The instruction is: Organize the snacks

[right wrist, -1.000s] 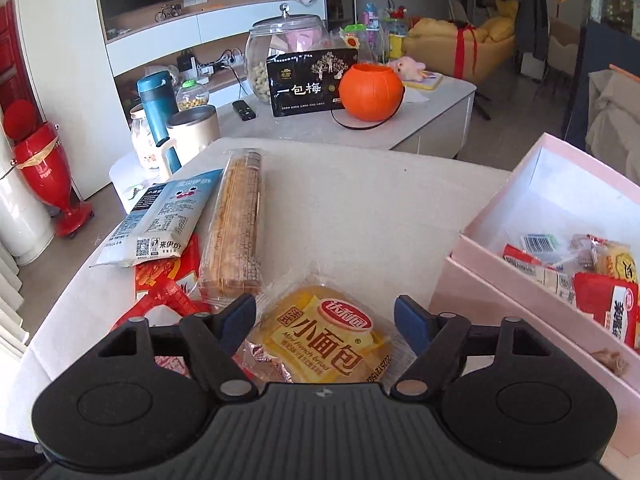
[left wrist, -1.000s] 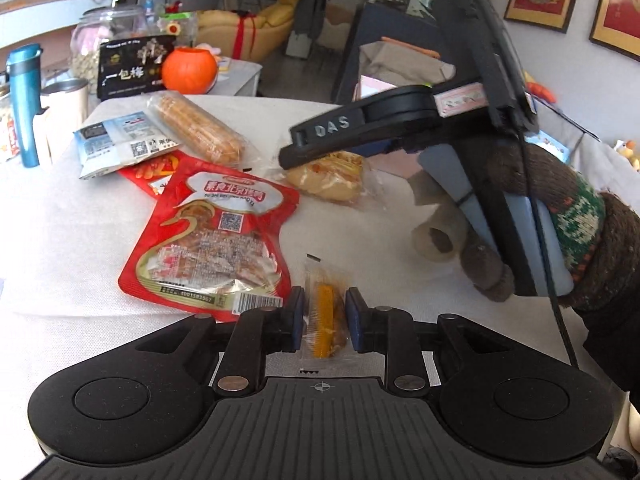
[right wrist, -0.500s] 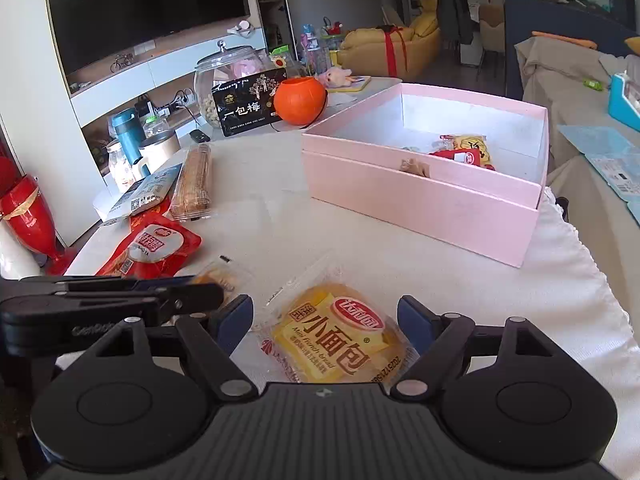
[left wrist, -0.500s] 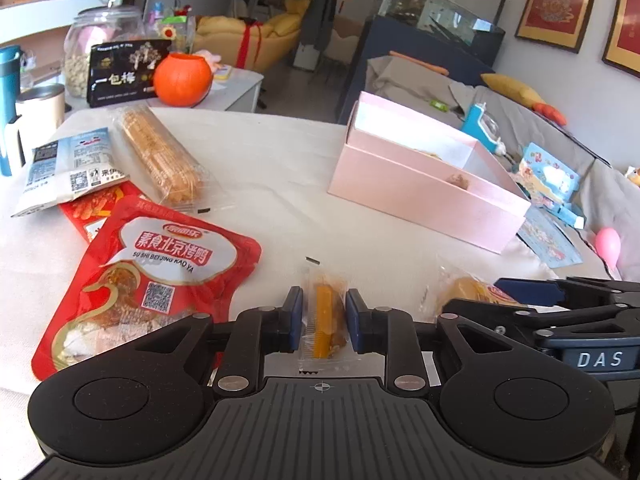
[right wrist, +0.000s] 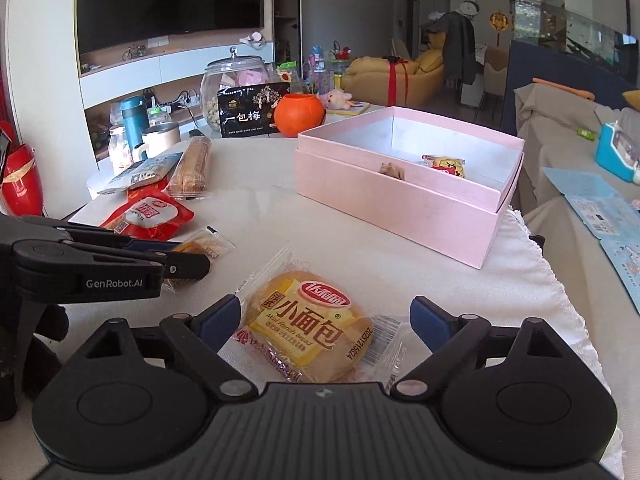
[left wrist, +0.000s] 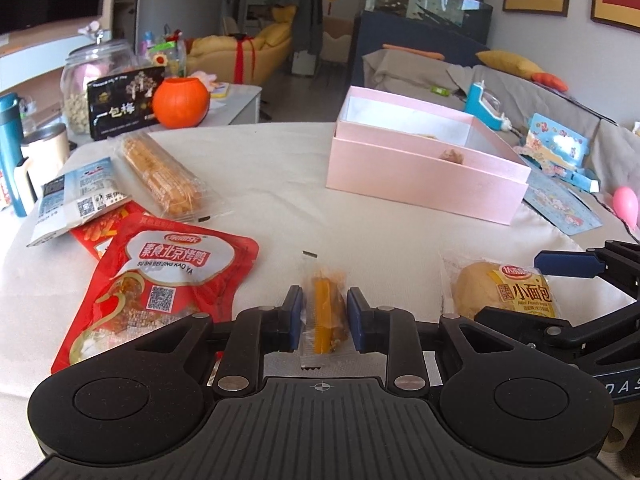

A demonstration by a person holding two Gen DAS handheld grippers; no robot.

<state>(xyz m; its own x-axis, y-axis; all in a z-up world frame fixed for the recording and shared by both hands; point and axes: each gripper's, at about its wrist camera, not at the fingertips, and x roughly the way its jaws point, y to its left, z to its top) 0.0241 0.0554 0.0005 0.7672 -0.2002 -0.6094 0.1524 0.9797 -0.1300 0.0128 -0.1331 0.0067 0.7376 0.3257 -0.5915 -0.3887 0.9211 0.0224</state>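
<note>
My left gripper (left wrist: 324, 316) sits low on the white tablecloth. Its blue pads touch both sides of a small clear packet with an orange stick (left wrist: 322, 300), and the jaws are just starting to open. My right gripper (right wrist: 326, 320) is opening wide around a yellow mini bread packet (right wrist: 308, 328) that lies flat on the cloth, untouched by the pads. From the left wrist view this bread (left wrist: 504, 288) lies at the right. A pink open box (right wrist: 400, 204) stands beyond it with a few snacks (right wrist: 444, 164) inside.
A red pouch (left wrist: 160, 276), a cracker sleeve (left wrist: 164, 176) and a blue-white pouch (left wrist: 76, 196) lie on the left. Behind them are an orange pumpkin pot (left wrist: 180, 102), a jar and mugs. The cloth's edge (right wrist: 560, 280) runs close on the right.
My right gripper carried the bread from the far left of the table to the near side by the pink box, then spread its jaws off it. The left gripper shifted slightly with its packet.
</note>
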